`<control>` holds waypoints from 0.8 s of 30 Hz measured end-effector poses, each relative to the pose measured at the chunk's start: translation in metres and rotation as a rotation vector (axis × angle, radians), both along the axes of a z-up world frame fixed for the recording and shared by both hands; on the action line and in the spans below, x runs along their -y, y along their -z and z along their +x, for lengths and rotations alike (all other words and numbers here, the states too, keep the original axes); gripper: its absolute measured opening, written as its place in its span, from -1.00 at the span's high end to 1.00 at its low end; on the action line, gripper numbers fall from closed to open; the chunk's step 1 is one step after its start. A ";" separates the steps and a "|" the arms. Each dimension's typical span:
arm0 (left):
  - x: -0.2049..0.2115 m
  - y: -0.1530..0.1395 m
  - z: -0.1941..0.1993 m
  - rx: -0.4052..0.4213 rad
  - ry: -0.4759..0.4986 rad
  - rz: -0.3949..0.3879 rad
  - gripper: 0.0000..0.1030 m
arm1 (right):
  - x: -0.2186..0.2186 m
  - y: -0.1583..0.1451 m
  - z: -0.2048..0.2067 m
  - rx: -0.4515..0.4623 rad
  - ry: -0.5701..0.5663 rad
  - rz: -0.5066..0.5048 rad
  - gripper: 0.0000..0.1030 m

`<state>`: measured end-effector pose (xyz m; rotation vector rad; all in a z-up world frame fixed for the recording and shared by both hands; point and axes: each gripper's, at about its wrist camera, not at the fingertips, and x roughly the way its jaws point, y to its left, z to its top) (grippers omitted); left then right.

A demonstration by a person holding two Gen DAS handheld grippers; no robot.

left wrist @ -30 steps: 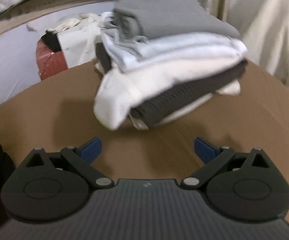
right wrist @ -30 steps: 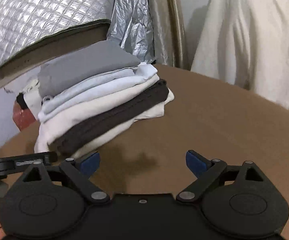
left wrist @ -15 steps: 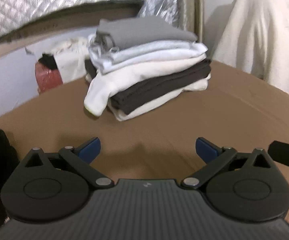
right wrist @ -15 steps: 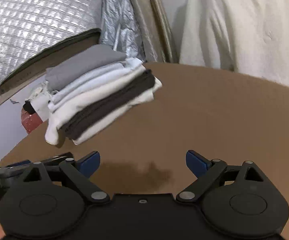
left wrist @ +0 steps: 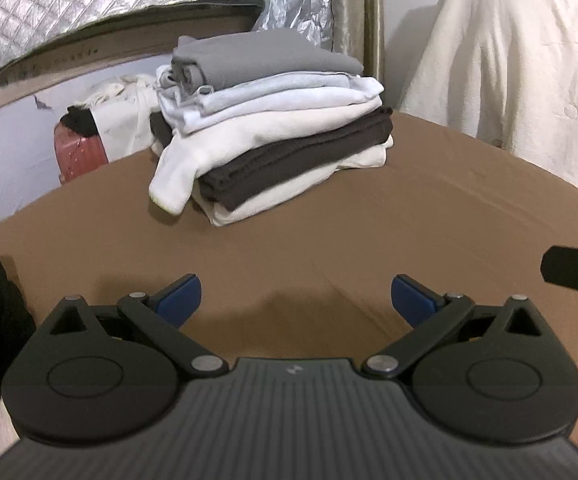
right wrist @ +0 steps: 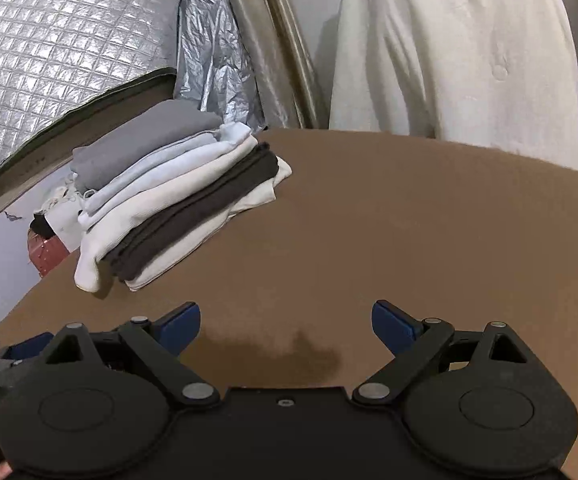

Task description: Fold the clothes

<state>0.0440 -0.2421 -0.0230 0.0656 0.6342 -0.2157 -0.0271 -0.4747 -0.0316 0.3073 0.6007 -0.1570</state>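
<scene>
Left claw [left wrist: 294, 296] spread wide, empty, low over brown worktop [left wrist: 429, 208]. Right claw [right wrist: 285, 322] same: released, nothing btwn its blue pads. Folded clothes stack [left wrist: 273, 120] sits far-left on worktop, well apart from both, grey piece on top.

Brown cloth-covered surface [left wrist: 429, 232], curved by the fisheye lens, carrying one stack of folded clothes [left wrist: 273, 120] near its far left edge. From bottom to top: cream, dark brown, white, pale blue-white and grey garments. A white fold droops from the stack's left front corner onto the surface.
</scene>
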 end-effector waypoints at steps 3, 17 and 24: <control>-0.002 0.001 0.002 0.003 -0.012 0.010 -1.00 | -0.007 -0.003 -0.002 0.016 -0.017 -0.022 -0.85; -0.005 0.004 0.008 -0.013 -0.012 0.016 -1.00 | -0.023 -0.001 -0.002 0.002 -0.029 -0.058 -0.85; -0.003 0.004 0.008 0.011 -0.027 0.055 -1.00 | -0.030 -0.001 -0.003 0.013 -0.058 -0.068 -0.85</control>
